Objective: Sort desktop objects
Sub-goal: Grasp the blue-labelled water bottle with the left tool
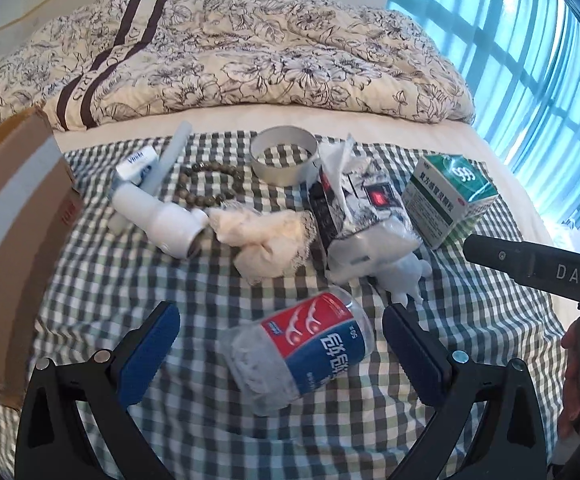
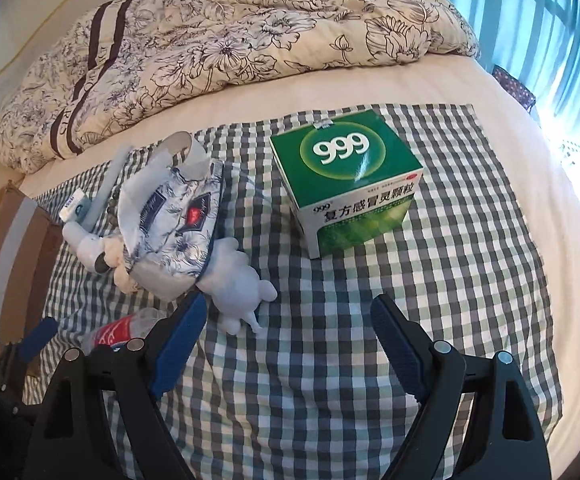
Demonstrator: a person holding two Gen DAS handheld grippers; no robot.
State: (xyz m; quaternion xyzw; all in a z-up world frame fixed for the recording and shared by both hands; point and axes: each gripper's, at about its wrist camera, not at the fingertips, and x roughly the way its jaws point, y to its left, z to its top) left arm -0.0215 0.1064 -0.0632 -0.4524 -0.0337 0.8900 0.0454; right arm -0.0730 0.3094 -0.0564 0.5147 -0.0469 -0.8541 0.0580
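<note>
over the checked cloth beside the cardboard box, i judge i'm approaching a pick: my left gripper, spread wide, brackets the lying plastic bottle and needs lowering and squeezing, while my right gripper hangs open, empty.

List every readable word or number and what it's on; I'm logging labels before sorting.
"999": green box.
"复方感冒灵颗粒": same box, front face.
"Vinda": tissue pack.
"DAS": right gripper, on its body.
Bottle label: large characters cut off, small print blurred.
</note>
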